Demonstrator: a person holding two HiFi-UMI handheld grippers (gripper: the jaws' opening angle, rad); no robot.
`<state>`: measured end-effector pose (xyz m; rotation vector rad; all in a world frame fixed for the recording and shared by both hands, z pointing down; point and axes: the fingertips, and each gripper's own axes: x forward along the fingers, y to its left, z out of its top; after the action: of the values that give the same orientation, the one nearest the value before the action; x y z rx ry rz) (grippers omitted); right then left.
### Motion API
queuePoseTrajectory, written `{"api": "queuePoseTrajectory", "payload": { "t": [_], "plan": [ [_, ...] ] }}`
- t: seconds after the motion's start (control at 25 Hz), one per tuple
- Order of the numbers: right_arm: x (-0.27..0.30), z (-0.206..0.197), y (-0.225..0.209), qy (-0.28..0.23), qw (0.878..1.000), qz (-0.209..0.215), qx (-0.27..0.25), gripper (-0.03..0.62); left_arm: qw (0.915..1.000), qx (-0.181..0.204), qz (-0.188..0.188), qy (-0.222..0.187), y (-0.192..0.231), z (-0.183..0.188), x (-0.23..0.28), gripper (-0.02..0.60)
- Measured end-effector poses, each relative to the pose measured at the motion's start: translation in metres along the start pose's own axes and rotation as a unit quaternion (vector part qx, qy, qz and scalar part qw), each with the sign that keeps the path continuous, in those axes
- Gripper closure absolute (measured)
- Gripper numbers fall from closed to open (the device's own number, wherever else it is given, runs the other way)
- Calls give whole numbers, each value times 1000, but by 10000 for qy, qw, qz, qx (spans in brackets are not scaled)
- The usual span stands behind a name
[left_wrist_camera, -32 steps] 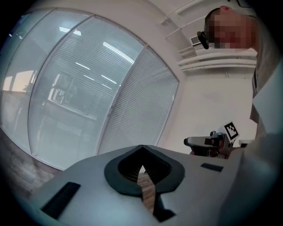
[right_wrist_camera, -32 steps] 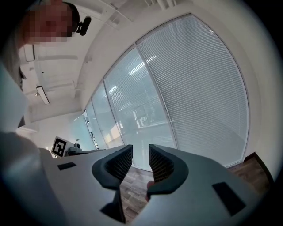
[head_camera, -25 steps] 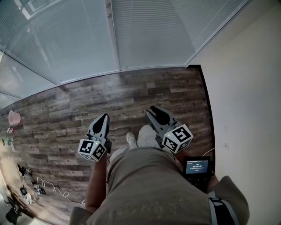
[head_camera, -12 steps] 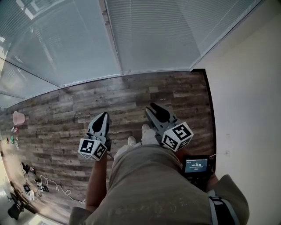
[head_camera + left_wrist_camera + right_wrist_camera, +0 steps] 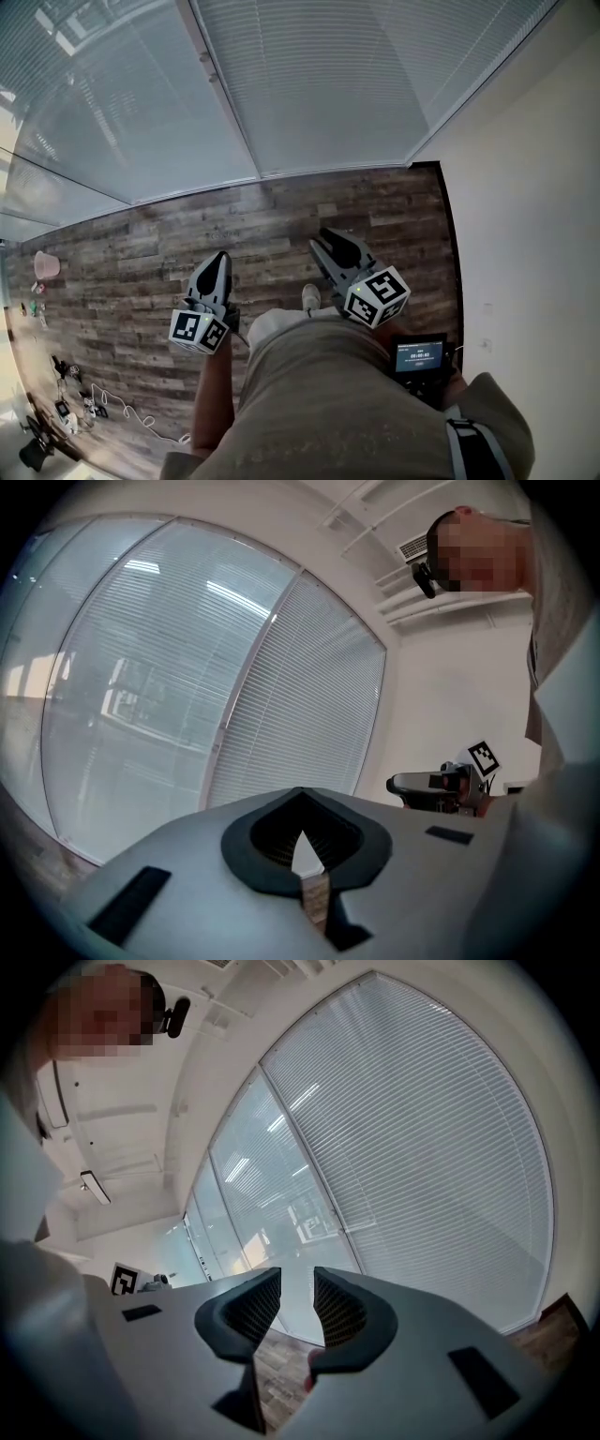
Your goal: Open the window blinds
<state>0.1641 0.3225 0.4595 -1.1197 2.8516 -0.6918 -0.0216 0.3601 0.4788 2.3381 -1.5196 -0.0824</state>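
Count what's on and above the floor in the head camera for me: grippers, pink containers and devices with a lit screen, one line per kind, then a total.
Grippers: 2 (left gripper, right gripper)
Pink container: 1
Screen device: 1
Total: 4

Grey left claw (image 5: 221, 256), grey right claw (image 5: 330, 240) (marker cubes (image 5: 199, 329)), perhaps khaki trousers (image 5: 328, 403)
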Motion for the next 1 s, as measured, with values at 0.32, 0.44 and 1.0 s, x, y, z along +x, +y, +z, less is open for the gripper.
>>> {"api": "queuePoseTrajectory", "payload": {
  "t": [0.32, 0.44, 1.0],
  "plan": [
    [4, 13, -14, 53, 9999, 143, -77, 484, 9999, 12, -106, -73, -9, 0, 18, 571],
    [9, 18, -17, 81, 9997, 201, -139, 484, 9998, -64, -155, -50, -9, 0, 28, 571],
    [60, 40, -45, -117, 9993, -279, -223, 484, 9997, -85, -156, 170, 40, 25, 73, 571]
  ]
}}
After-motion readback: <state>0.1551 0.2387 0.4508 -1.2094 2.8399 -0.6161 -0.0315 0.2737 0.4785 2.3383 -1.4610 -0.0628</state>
